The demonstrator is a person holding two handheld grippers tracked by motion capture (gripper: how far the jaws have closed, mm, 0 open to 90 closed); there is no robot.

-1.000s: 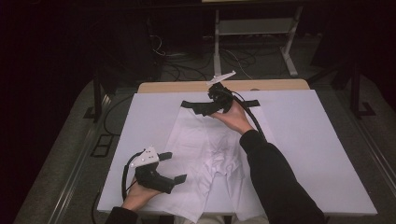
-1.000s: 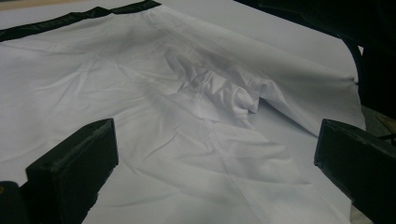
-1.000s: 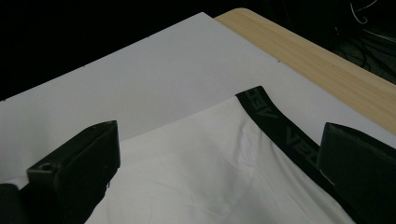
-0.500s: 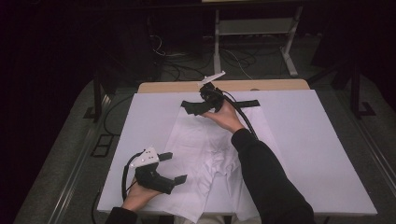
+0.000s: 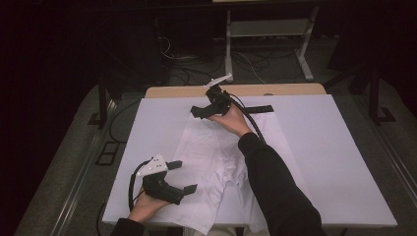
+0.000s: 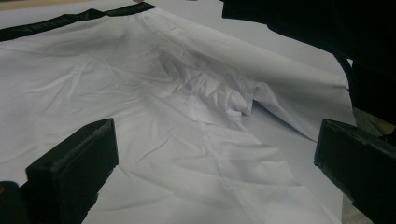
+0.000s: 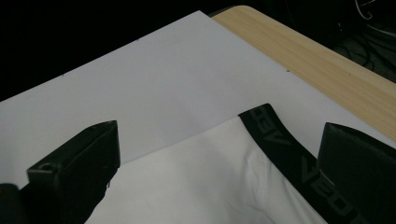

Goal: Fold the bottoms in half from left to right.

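A white garment (image 5: 216,152) with a black waistband (image 5: 258,109) lies spread and creased on the white-covered table (image 5: 334,147). My left gripper (image 5: 184,176) is open near the table's front left, just off the garment's near left edge. In the left gripper view its jaws stand wide apart over the wrinkled white cloth (image 6: 196,121), and the waistband (image 6: 70,21) runs along the far edge. My right gripper (image 5: 202,103) is open at the far middle, over the waistband's left end. The right gripper view shows the waistband (image 7: 280,140) and the cloth corner (image 7: 201,186) between its open jaws.
A strip of bare wooden tabletop (image 5: 275,90) runs along the far edge beyond the white cover (image 7: 140,79). The person's dark right sleeve (image 5: 275,187) crosses the garment's right half. Table legs and cables (image 5: 255,54) sit on the floor behind.
My right gripper has moved left along the far edge of the garment, toward the waistband's left end. The left gripper has stayed in place.
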